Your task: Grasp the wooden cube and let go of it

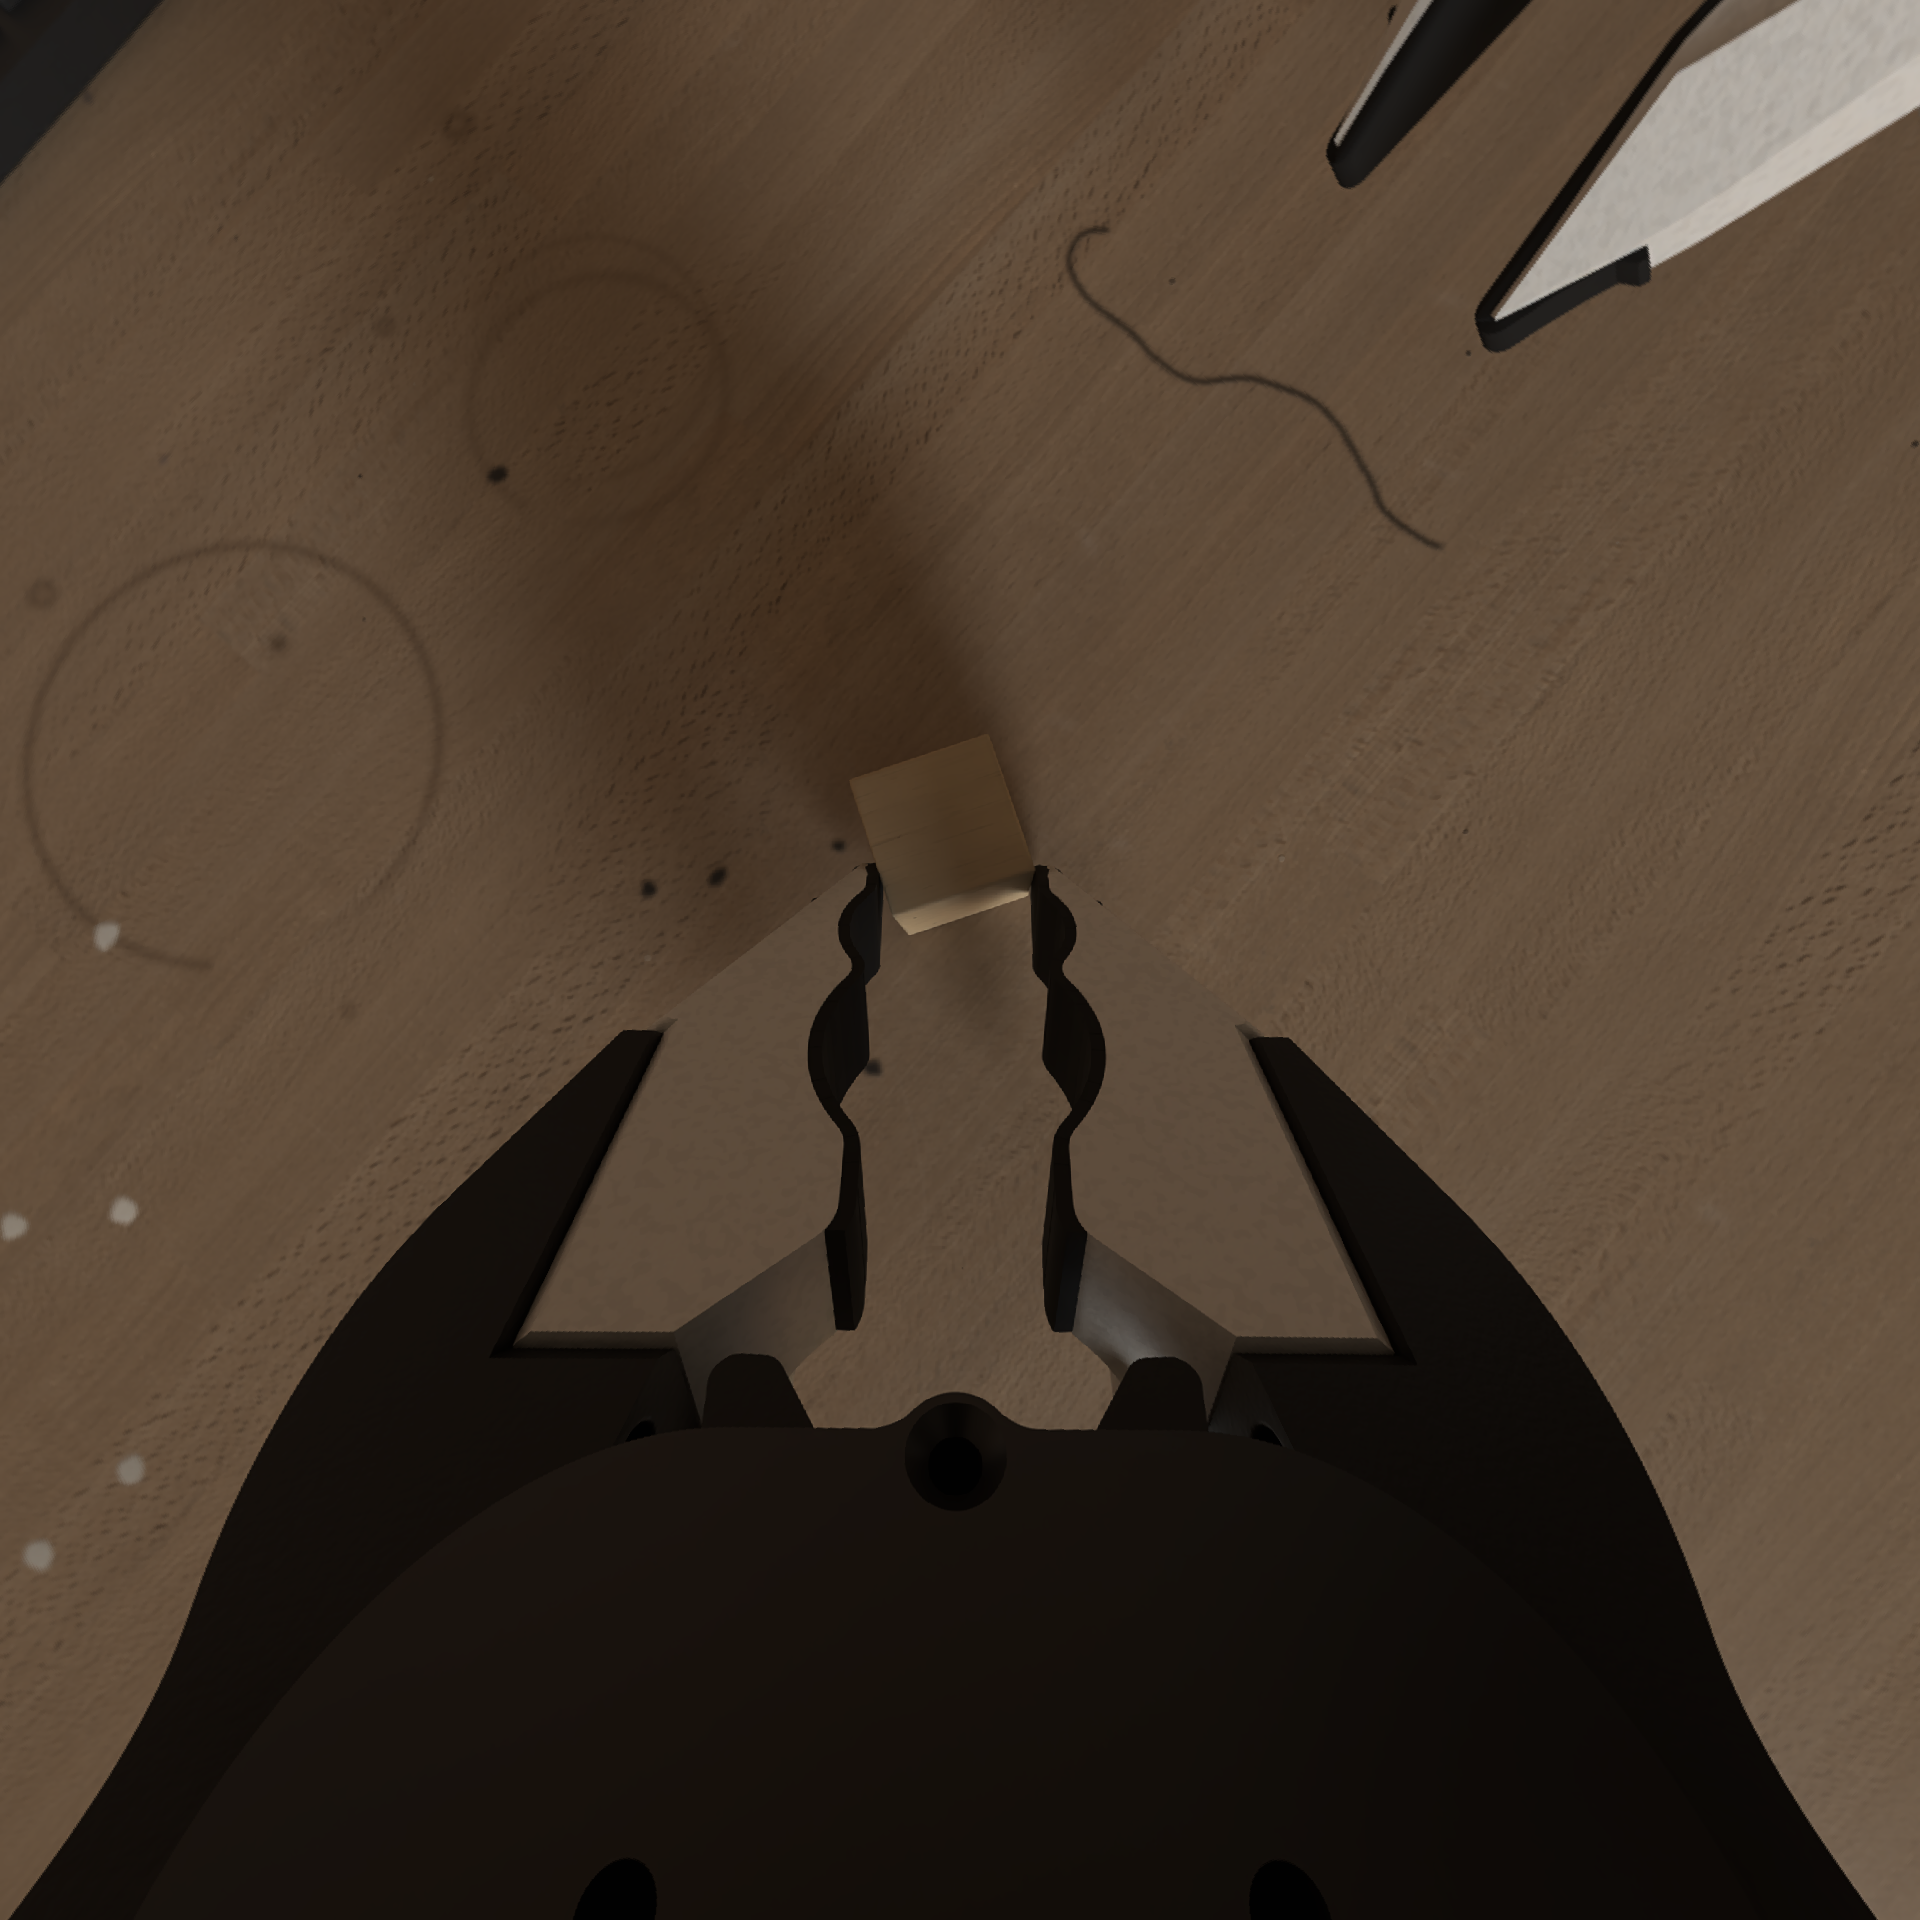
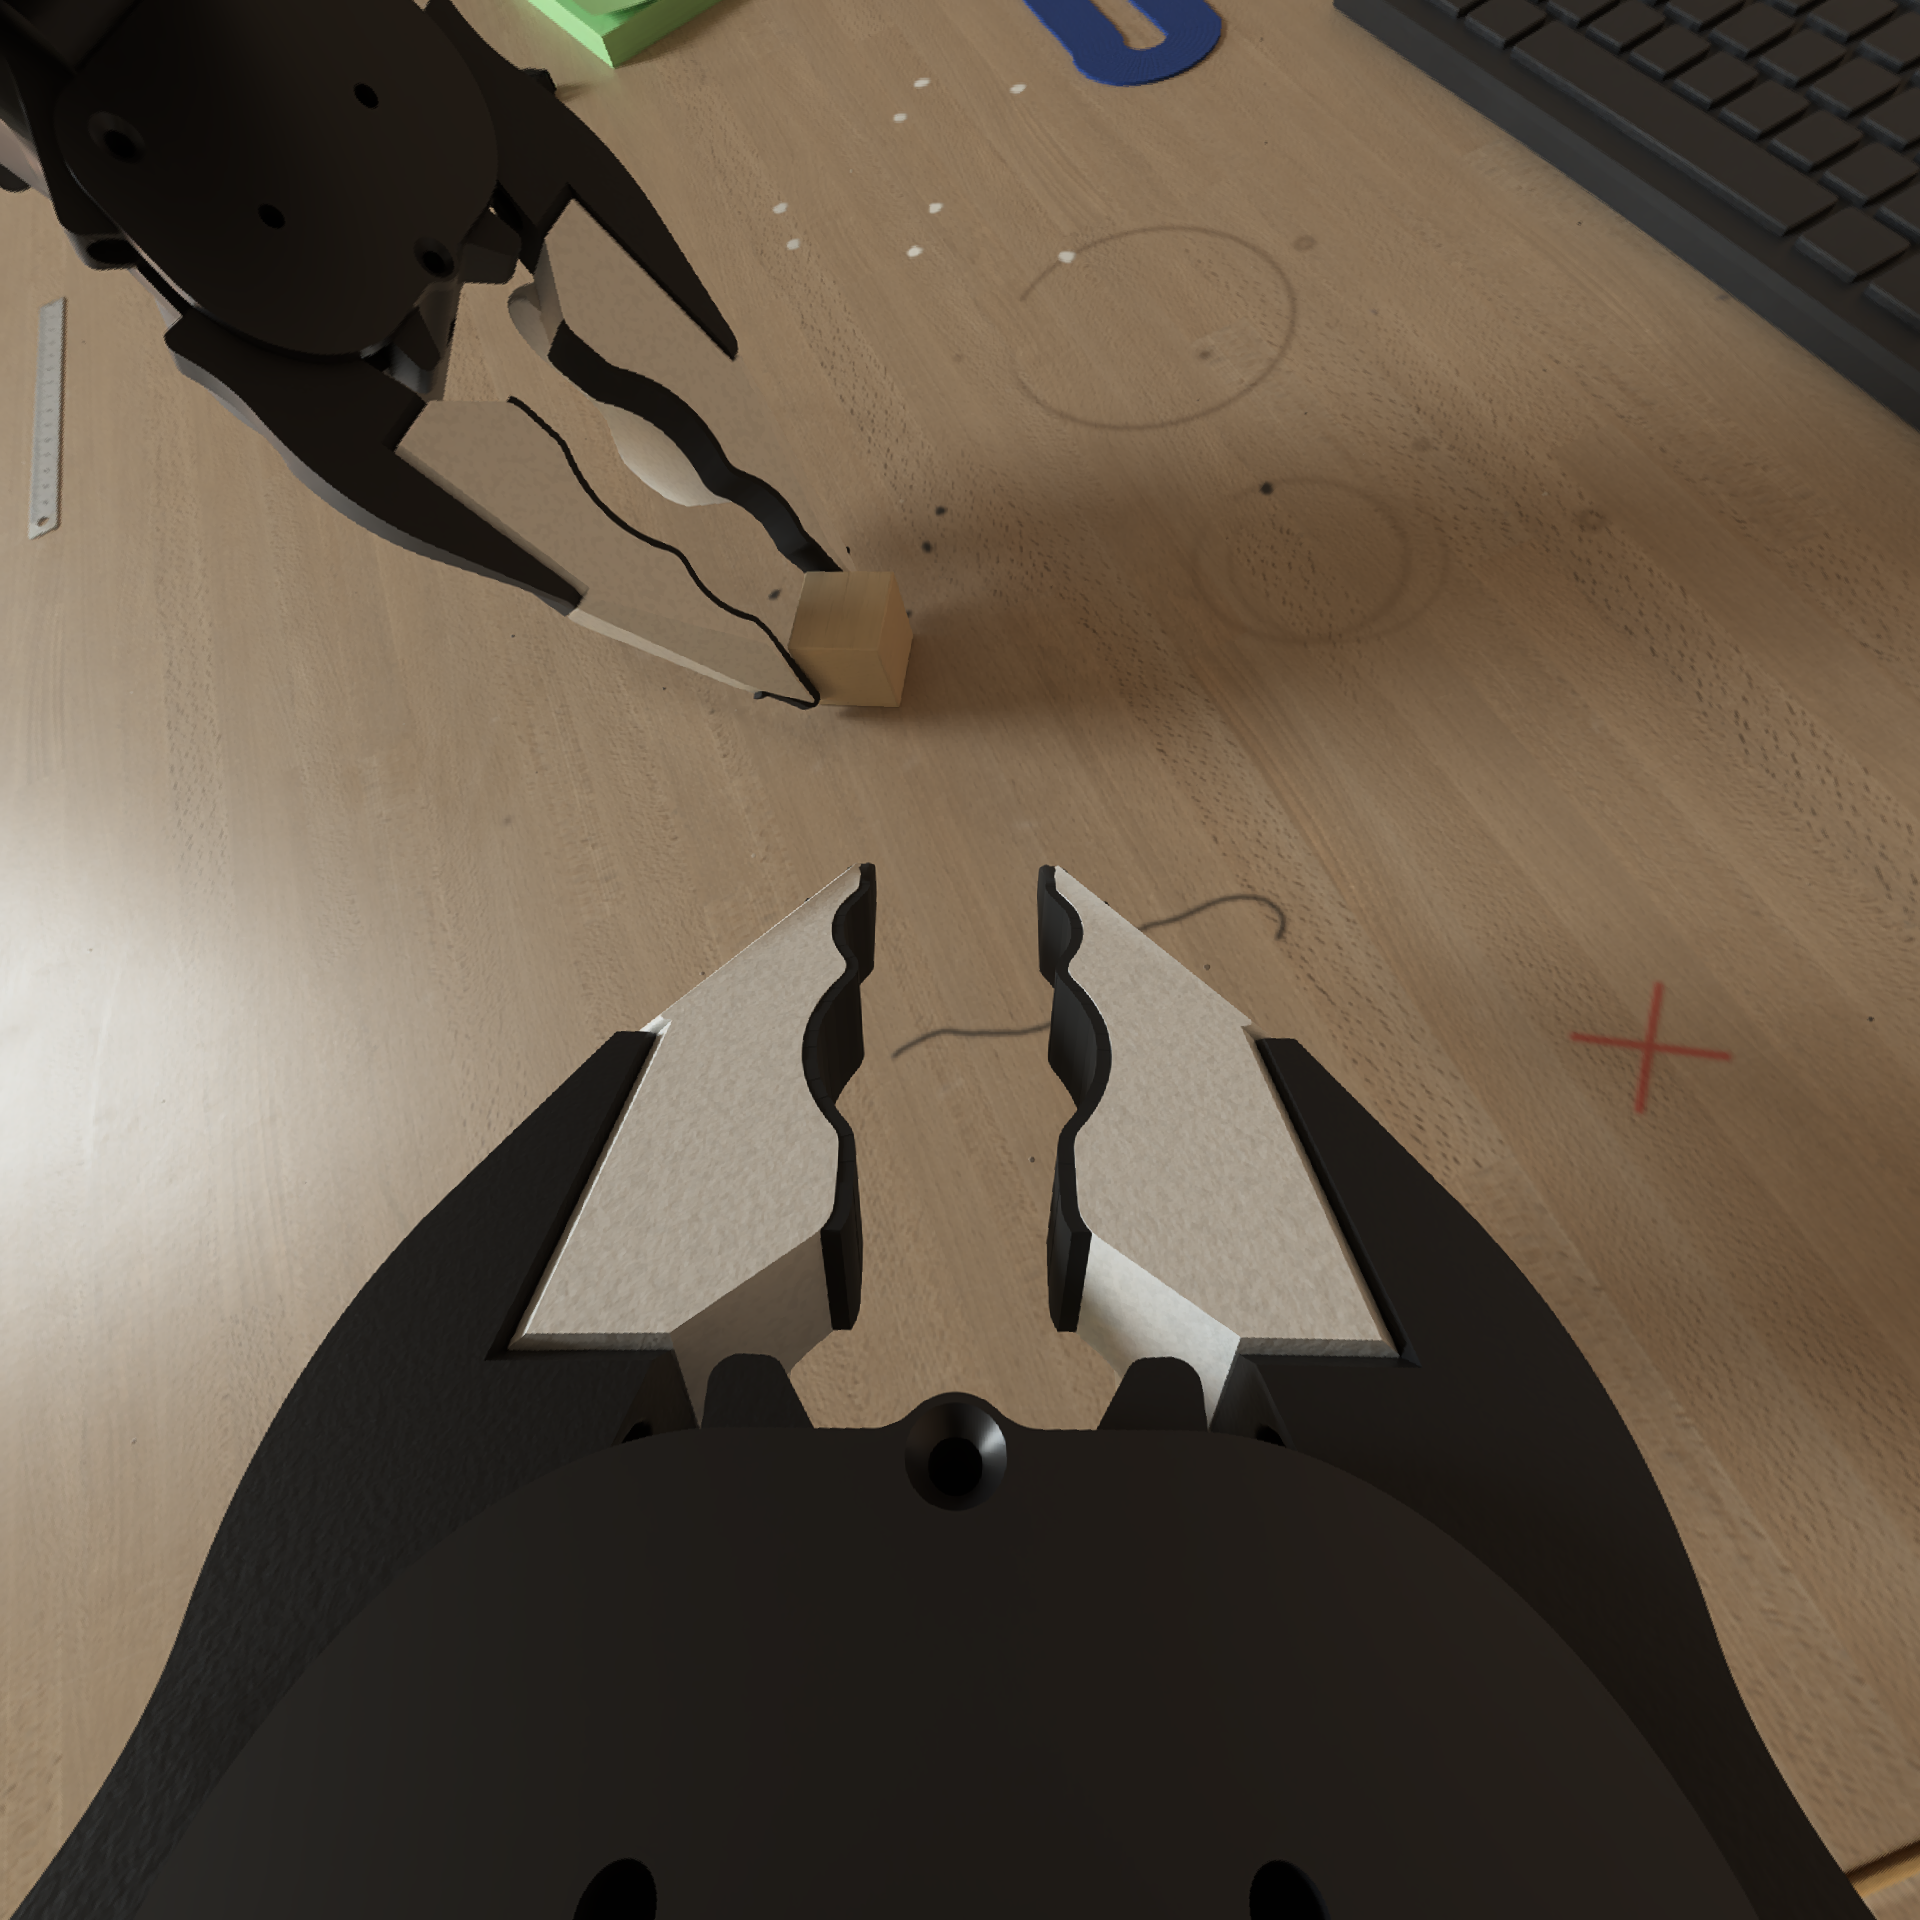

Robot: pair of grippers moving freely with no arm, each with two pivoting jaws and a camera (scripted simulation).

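The wooden cube point(image 1: 940, 821) is small and pale and rests on the wooden table point(image 1: 1351, 831). My left gripper point(image 1: 956, 883) is open, low over the table, with its two fingertips on either side of the cube's near end. I cannot tell whether the pads touch it. The right wrist view shows the same cube point(image 2: 857, 634) with the left gripper point(image 2: 810, 634) reaching it from the upper left. My right gripper point(image 2: 956, 883) is open and empty, hanging above the table some way short of the cube. It also shows in the left wrist view point(image 1: 1423, 244) at the top right.
A dark keyboard point(image 2: 1714, 156) lies at the far right. A green block point(image 2: 644, 26) and a blue flat piece point(image 2: 1132, 42) lie at the far edge. A metal ruler point(image 2: 47, 416) lies far left. A black thread point(image 2: 1091, 997) and a red cross mark point(image 2: 1650, 1047) are on the table.
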